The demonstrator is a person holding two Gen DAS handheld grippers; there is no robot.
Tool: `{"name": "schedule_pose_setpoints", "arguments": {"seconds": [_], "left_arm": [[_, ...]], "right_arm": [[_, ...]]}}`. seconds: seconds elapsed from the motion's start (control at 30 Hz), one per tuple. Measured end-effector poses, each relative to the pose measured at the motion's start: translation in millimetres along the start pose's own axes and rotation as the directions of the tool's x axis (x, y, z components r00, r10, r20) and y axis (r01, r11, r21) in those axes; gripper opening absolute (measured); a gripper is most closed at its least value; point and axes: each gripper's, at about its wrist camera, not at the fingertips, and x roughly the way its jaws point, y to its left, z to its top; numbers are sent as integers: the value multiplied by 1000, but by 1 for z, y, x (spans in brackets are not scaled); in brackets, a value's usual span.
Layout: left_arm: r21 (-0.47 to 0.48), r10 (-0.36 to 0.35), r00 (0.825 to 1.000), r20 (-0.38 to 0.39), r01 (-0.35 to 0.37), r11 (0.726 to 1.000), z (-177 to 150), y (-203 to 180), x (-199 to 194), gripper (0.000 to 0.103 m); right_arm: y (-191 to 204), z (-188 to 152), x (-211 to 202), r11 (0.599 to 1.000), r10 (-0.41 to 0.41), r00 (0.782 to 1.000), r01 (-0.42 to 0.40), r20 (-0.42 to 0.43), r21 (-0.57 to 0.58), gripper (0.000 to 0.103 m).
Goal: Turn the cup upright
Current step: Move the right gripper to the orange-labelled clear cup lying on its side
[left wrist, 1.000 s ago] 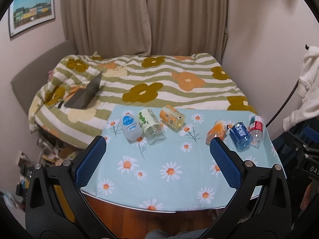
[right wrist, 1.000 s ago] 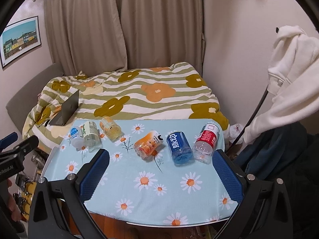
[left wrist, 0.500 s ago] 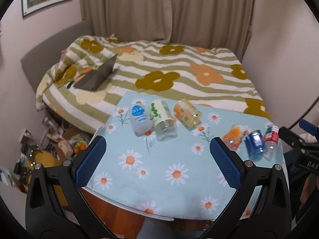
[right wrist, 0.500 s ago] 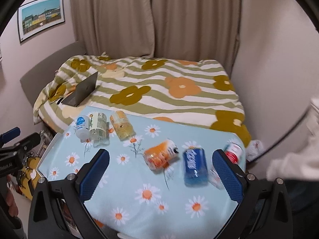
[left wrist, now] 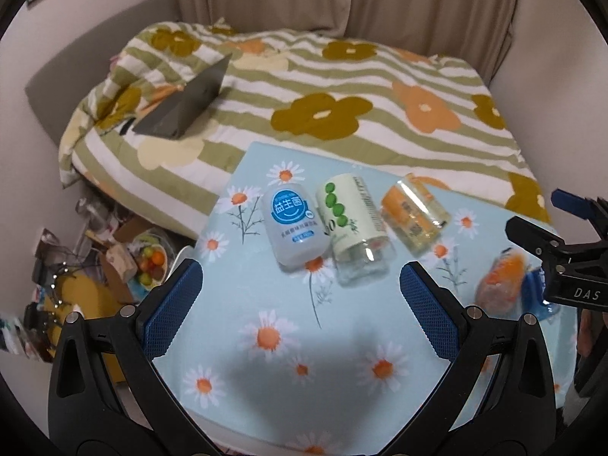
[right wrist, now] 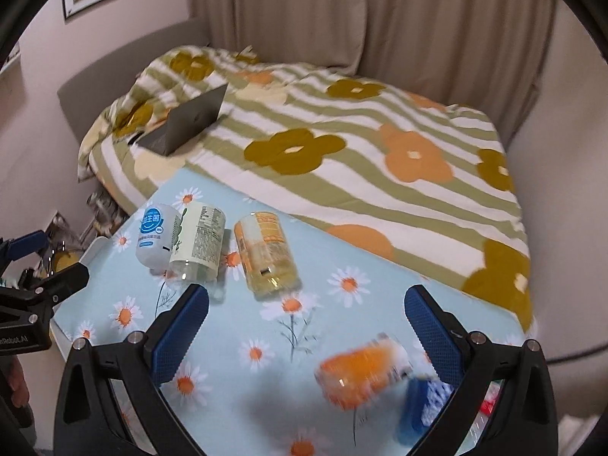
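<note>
Several cups lie on their sides on a table with a daisy cloth [left wrist: 288,372]. At the far left a white cup with a blue label [left wrist: 294,224] [right wrist: 155,235], a pale green cup [left wrist: 351,228] [right wrist: 197,241] and a clear orange-labelled cup [left wrist: 414,216] [right wrist: 266,254] lie side by side. An orange cup [left wrist: 501,283] [right wrist: 361,374] and a blue cup [right wrist: 423,402] lie to the right. My left gripper [left wrist: 300,309] is open and empty, just short of the white and green cups. My right gripper [right wrist: 306,336] is open and empty above the orange cup.
A bed with a flowered striped quilt [left wrist: 342,87] borders the table's far edge, with an open laptop [left wrist: 186,106] on it. Clutter lies on the floor [left wrist: 95,262] left of the table. Curtains [right wrist: 342,11] hang behind.
Both grippers have moved forward and down toward the table and swung left. The cups look larger and nearer. Both stay open.
</note>
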Motion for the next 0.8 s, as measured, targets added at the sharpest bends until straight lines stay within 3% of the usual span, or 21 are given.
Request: {"name": "schedule_pose_setpoints", "arguments": {"seconds": [0.5, 0.6, 0.8], "left_arm": [[9, 11, 988, -154, -10, 1000, 21, 12, 95, 103], [12, 17, 985, -173, -16, 1000, 21, 15, 105, 103], [4, 19, 980, -198, -18, 1000, 20, 20, 117, 103]], "right_arm": [[10, 26, 114, 995, 70, 982, -81, -175, -54, 100], [13, 28, 130, 992, 99, 974, -111, -205, -51, 89], [16, 28, 146, 991, 108, 968, -124, -227, -58, 87]]}}
